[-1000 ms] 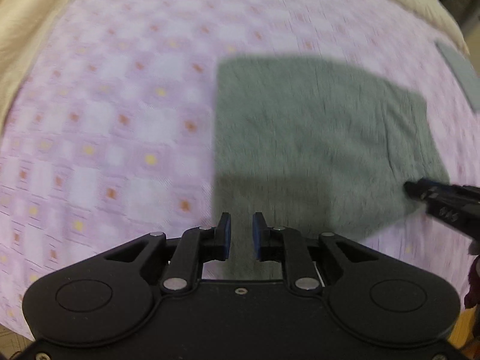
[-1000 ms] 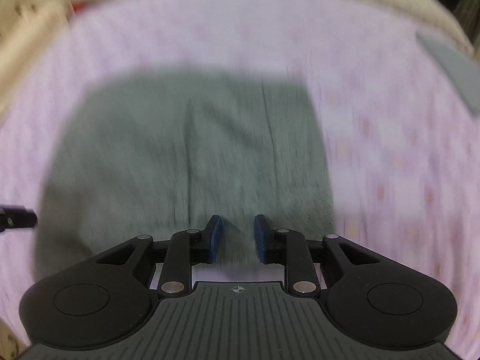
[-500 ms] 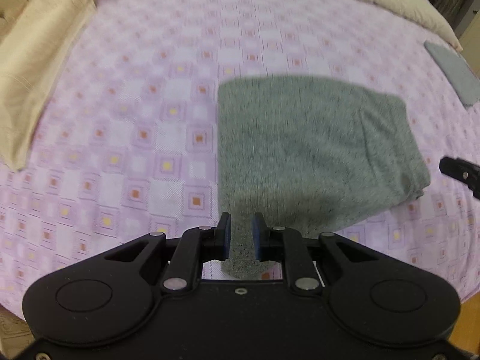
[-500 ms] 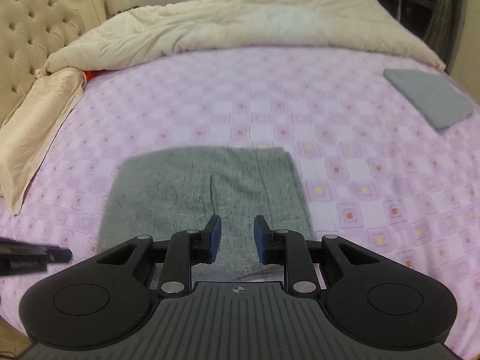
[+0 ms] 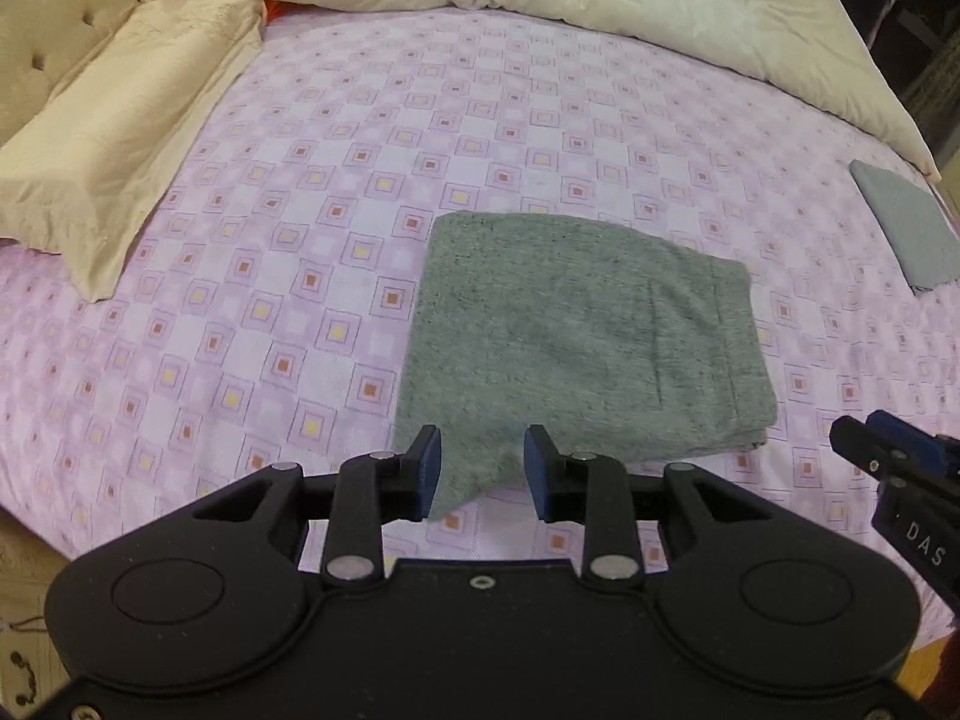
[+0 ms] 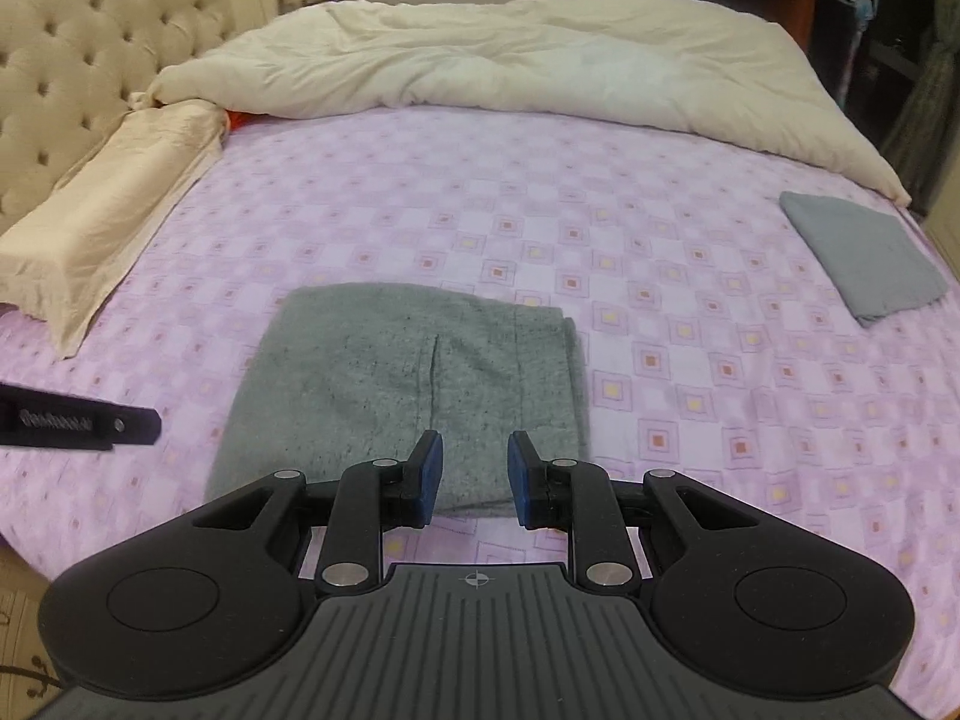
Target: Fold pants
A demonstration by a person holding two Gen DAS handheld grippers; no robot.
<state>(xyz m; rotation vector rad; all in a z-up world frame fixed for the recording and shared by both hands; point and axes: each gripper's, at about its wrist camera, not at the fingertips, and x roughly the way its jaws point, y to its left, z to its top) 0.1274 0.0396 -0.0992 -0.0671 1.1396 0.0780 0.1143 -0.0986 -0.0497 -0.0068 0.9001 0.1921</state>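
Folded grey knit pants (image 5: 576, 336) lying flat as a rectangle on the lilac checked bed sheet (image 5: 288, 252), near its front edge. Left hand-held gripper (image 5: 482, 471) above the near corner, jaws opening, a loose tip of the fabric seen between the blue pads, not pinched. Right hand-held gripper (image 6: 474, 471) above the near edge, pads apart, clamping nothing. Cream duvet (image 6: 510, 54) bunched along the far side; smaller folded grey cloth (image 6: 864, 255) well apart on the right.
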